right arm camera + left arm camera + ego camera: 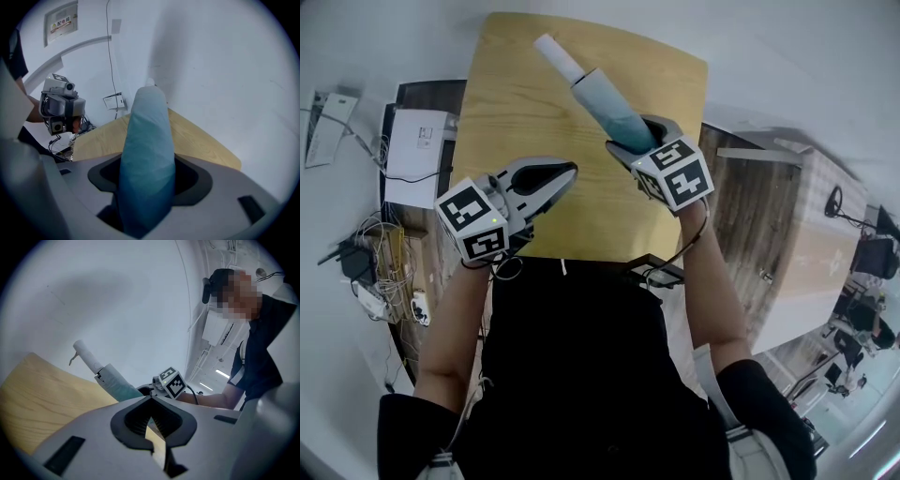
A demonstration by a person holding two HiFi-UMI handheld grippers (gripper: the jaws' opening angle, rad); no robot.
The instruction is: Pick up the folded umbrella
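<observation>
Item: folded umbrella [605, 98] – teal sleeve, white handle end [555, 49]. Your right gripper [642, 141] has it: the jaws are clamped on the teal body at its near end, and in the right gripper view the sleeve fills the gap between them and runs straight out ahead. The umbrella points away from you over the wooden table [516, 94], handle end farthest off and tilted upward. It appears to be clear of the tabletop, though no view shows the gap plainly. That gripper's marker cube [680, 173] faces up toward your head camera. Your left gripper [562, 176] is beside the right one, over the table's near edge and apart from the umbrella. Its jaws are closed tip to tip with nothing between them – only a sliver of tabletop shows through the hollow behind the tips. Surroundings: a white box [417, 141] sits on a dark low cabinet to the left of the table, and a tangle of cables [375, 272] lies on the floor nearer to you.
</observation>
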